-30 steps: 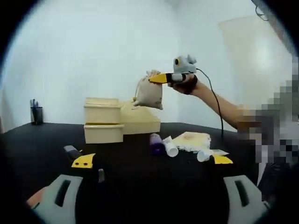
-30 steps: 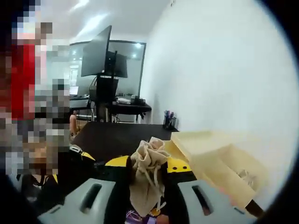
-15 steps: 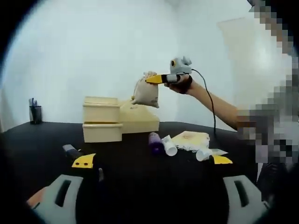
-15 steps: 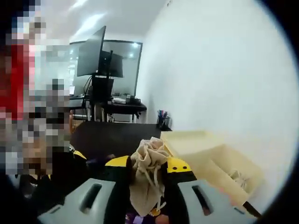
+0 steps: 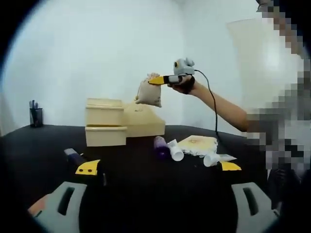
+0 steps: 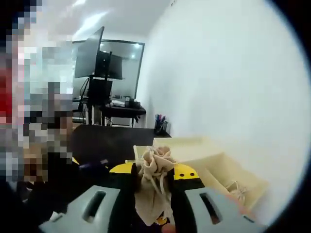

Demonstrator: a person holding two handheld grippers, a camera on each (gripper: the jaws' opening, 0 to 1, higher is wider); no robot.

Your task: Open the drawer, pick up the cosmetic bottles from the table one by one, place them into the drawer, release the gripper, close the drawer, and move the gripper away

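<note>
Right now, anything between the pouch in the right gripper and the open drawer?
Nothing visible. The right gripper holds the beige pouch in the air above the open drawer, with only air between them. A similar pouch already lies inside the drawer.

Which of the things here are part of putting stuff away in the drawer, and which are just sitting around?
Part of the job:
right gripper, shut on a cloth drawstring pouch
open drawer of the wooden drawer box
purple bottle
white tubes
left gripper, open and low

Lying about:
pen cup
monitor
cream cloth
</note>
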